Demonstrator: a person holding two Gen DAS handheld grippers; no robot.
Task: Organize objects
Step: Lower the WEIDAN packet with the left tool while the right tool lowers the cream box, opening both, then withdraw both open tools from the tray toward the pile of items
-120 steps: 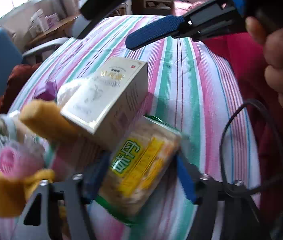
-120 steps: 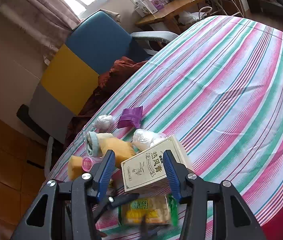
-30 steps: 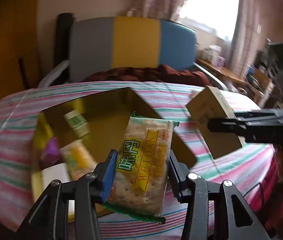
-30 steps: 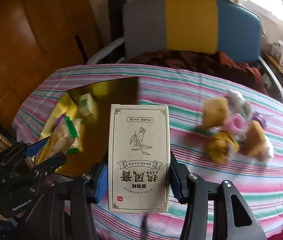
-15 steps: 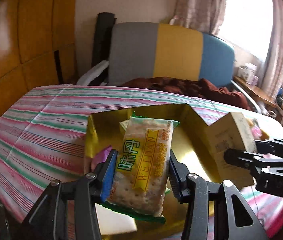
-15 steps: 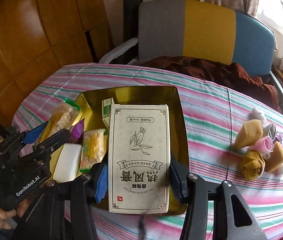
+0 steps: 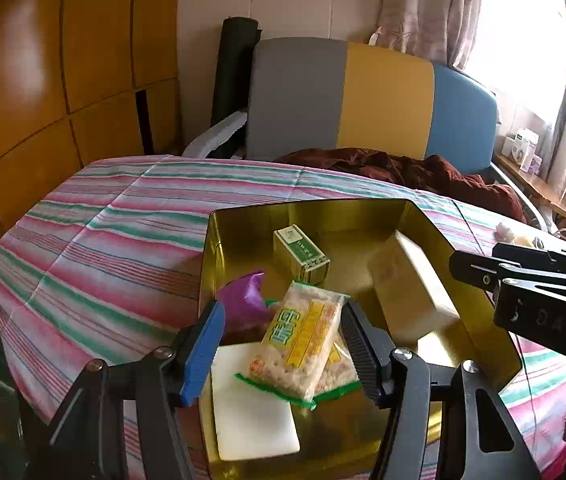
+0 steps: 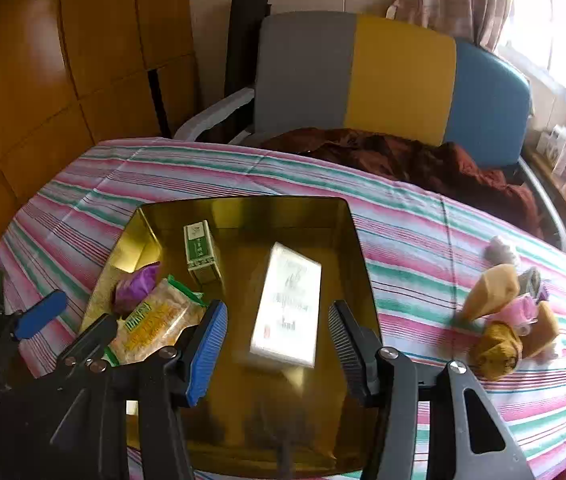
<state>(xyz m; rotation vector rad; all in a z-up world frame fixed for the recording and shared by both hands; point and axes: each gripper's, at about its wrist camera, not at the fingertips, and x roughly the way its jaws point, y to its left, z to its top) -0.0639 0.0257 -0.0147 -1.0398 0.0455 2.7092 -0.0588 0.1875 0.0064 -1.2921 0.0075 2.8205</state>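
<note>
An open gold tin (image 7: 307, 204) sits on the striped tablecloth. My left gripper (image 7: 281, 344) hangs over its near left part with its jaws opening. The cracker pack (image 7: 299, 344) lies tilted between them; the blue pad is clear of it. My right gripper (image 8: 277, 344) hovers over the tin's middle, its jaws opening. The white box (image 8: 287, 308) lies blurred on the tin floor beyond them, untouched. Also in the tin are a small green box (image 7: 301, 254), a purple packet (image 7: 241, 300) and a white flat block (image 7: 251, 408).
A heap of yellow and pink soft things (image 8: 507, 312) lies on the tablecloth (image 8: 423, 248) right of the tin. A grey, yellow and blue chair (image 8: 363, 76) with brown cloth (image 8: 403, 156) stands behind the table. Wood panelling (image 7: 43, 80) lines the left wall.
Both grippers carried their loads over the gold tin. The left jaws have parted from the cracker pack, and the right jaws have let go of the white box, which now lies in the tin.
</note>
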